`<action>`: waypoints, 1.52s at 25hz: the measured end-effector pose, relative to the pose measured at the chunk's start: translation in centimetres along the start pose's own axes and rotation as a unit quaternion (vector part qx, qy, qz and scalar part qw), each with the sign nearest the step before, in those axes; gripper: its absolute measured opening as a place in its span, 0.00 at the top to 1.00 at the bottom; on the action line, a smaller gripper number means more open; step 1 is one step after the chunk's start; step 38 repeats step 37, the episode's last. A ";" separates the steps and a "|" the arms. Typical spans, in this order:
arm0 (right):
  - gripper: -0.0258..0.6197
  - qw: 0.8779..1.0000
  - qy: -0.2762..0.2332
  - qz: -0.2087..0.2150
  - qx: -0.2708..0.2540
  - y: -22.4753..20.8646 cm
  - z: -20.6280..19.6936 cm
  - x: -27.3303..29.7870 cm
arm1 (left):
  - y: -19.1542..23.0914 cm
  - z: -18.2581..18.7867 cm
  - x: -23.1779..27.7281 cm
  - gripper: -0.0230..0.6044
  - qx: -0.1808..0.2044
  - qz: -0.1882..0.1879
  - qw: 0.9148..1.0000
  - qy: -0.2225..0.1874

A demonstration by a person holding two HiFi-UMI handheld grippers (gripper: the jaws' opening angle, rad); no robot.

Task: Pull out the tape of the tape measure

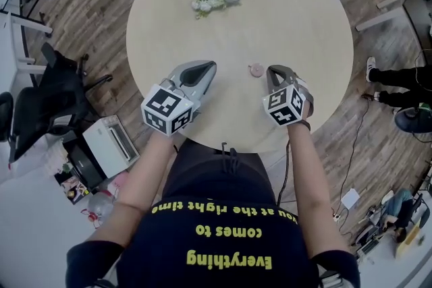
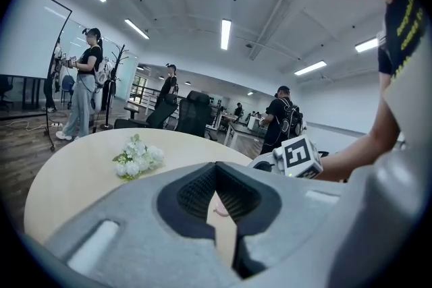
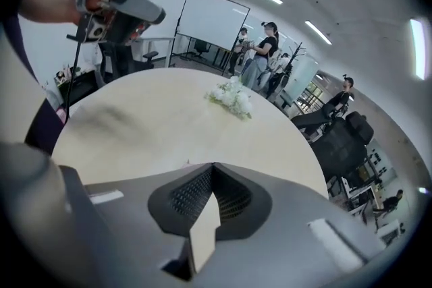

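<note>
Your tape measure (image 1: 256, 69), small round pinkish case, is lying flat on the desk (image 1: 297, 17), right of centre, toward your edge; tape itself too small to tell.

Head view: left gripper (image 1: 204, 69) has its jaws pressed together with nothing between them, tips aimed toward 1 o'clock, close to level. The right gripper (image 1: 276, 71) also has its jaws together and empty, tips toward 12 o'clock, pitched down more steeply. The left one sits at 9 o'clock of the right, well apart. Left cube (image 1: 169, 110) and right cube (image 1: 285, 106) face up. Left forearm (image 1: 145, 172) and right forearm (image 1: 300, 168) are bare and come in from 6 o'clock, elbows bent.
</note>
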State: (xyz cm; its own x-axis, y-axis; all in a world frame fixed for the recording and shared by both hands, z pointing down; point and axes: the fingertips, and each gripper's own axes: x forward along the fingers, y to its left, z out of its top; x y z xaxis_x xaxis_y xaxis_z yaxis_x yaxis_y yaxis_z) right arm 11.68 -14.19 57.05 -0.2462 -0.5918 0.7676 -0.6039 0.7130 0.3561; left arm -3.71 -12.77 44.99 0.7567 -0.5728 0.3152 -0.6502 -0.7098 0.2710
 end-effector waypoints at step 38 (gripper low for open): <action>0.94 0.880 -0.362 -0.147 0.271 -8.6 11.6 -22.8 | -0.9 11.1 -4.7 0.96 0.096 0.096 0.977 -0.166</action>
